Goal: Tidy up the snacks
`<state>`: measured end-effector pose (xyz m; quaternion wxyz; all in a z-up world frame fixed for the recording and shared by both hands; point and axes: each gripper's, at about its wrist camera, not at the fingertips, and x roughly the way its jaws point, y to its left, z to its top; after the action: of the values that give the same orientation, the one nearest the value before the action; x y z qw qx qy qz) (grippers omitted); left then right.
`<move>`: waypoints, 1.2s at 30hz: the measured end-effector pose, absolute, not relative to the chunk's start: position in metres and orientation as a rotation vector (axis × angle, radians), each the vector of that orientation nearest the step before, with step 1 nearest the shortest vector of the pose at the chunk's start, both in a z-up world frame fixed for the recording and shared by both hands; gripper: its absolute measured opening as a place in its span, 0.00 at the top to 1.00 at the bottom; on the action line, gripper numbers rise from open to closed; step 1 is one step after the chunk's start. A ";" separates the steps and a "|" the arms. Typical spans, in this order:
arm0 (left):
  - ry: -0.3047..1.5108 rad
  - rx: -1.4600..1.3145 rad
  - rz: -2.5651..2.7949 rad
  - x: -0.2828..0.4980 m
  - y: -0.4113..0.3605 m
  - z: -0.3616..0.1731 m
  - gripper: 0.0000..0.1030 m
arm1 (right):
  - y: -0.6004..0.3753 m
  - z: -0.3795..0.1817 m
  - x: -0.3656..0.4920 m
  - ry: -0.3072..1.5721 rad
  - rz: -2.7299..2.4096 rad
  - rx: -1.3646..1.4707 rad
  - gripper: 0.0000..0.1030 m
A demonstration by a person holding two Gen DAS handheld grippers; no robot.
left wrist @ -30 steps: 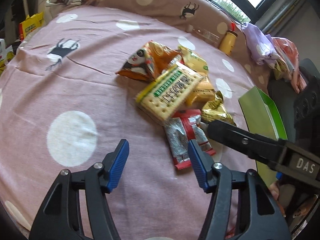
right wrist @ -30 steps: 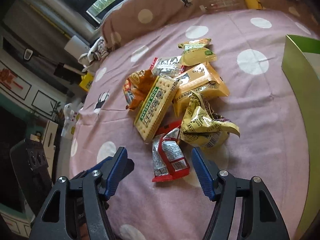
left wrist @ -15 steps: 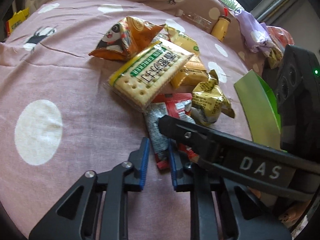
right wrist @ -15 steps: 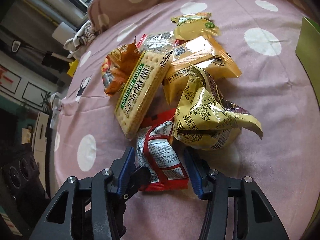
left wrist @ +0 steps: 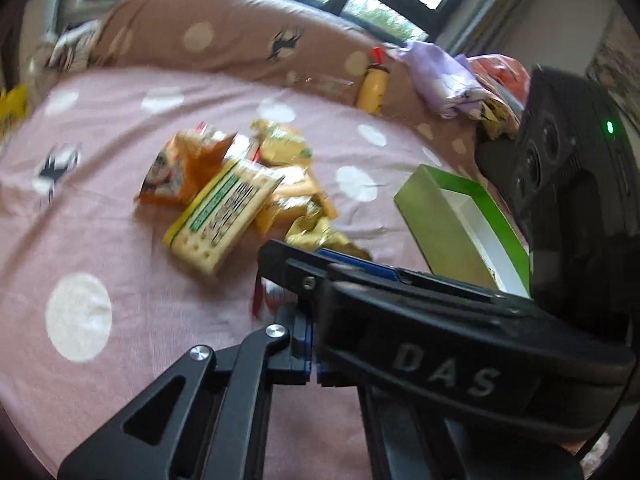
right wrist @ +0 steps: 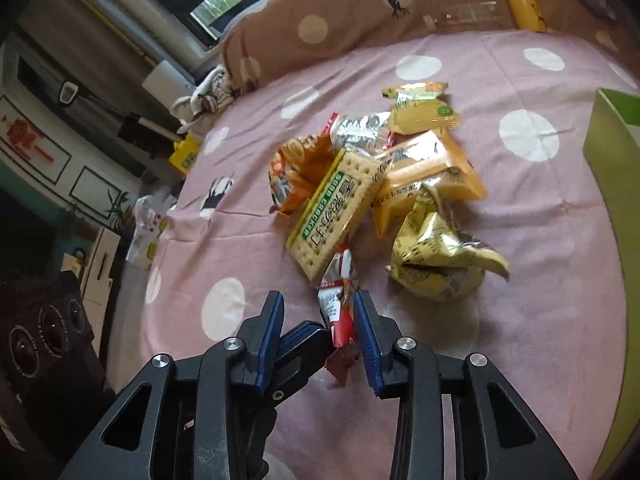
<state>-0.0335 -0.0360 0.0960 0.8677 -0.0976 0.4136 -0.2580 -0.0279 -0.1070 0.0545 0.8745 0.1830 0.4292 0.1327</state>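
Both claws are picking the red snack packet [right wrist: 338, 304] up off the pink bed [right wrist: 520, 240]. The left claw [left wrist: 310, 344] is clenched on its end. The right claw [right wrist: 320, 332] has just been closing around it, nearer than a second ago. Next, carry it into the green box [left wrist: 460, 216]

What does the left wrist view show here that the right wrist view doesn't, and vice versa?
Left wrist only: the green box's white inside and a purple cloth bundle. Right wrist only: the red-and-white packet standing between the right gripper's fingers, whose jaws have just been closing, with the left gripper's shut tip beside it; also a black speaker. Both: the cracker pack, orange bag, crumpled gold bag and yellow bottle.
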 end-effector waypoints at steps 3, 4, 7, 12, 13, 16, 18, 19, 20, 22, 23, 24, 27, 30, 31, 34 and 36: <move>0.864 -0.202 -0.566 -0.036 -0.045 0.099 1.00 | -0.116 0.066 -0.034 0.860 0.269 0.387 0.64; 0.864 -0.205 -0.564 -0.037 -0.045 0.099 1.00 | -0.120 0.067 -0.035 0.862 0.273 0.394 0.64; 0.868 -0.189 -0.564 -0.037 -0.047 0.099 0.99 | -0.131 0.064 -0.034 0.873 0.290 0.435 0.67; 0.908 -0.155 -0.483 -0.036 -0.040 0.087 0.85 | -0.141 0.060 -0.036 0.907 0.298 0.470 0.67; 0.921 -0.160 -0.479 -0.034 -0.039 0.084 0.77 | -0.145 0.059 -0.037 0.905 0.307 0.488 0.67; 0.960 -0.200 -0.485 -0.028 -0.031 0.071 0.70 | -0.156 0.058 -0.039 0.909 0.270 0.524 0.61; 0.976 -0.208 -0.489 -0.028 -0.031 0.066 0.62 | -0.164 0.058 -0.041 0.907 0.214 0.518 0.54; 0.982 -0.210 -0.493 -0.027 -0.032 0.064 0.56 | -0.168 0.057 -0.042 0.913 0.191 0.517 0.49; 0.984 -0.213 -0.500 -0.028 -0.033 0.063 0.55 | -0.172 0.056 -0.043 0.920 0.174 0.522 0.47; 0.997 -0.208 -0.526 -0.029 -0.039 0.058 0.54 | -0.181 0.053 -0.045 0.923 0.127 0.539 0.42; 1.006 -0.203 -0.541 -0.029 -0.044 0.056 0.54 | -0.185 0.052 -0.047 0.925 0.098 0.545 0.42; 1.009 -0.198 -0.557 -0.028 -0.048 0.054 0.54 | -0.188 0.050 -0.048 0.929 0.077 0.548 0.42; 1.009 -0.179 -0.568 -0.027 -0.056 0.051 0.54 | -0.191 0.043 -0.053 0.947 0.064 0.550 0.40; 1.029 -0.173 -0.553 -0.023 -0.060 0.044 0.54 | -0.190 0.033 -0.048 0.973 0.059 0.548 0.33; 1.034 -0.176 -0.549 -0.021 -0.060 0.041 0.54 | -0.190 0.030 -0.045 0.982 0.061 0.549 0.33; 1.065 -0.198 -0.545 -0.014 -0.061 0.033 0.53 | -0.189 0.013 -0.035 1.028 0.066 0.577 0.33; 1.066 -0.229 -0.574 -0.011 -0.062 0.031 0.53 | -0.187 0.001 -0.028 1.072 0.057 0.582 0.33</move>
<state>-0.0107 -0.0624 0.0310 0.8161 -0.1072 0.4999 -0.2693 -0.0282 -0.1872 0.0010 0.8193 0.2733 0.5032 0.0267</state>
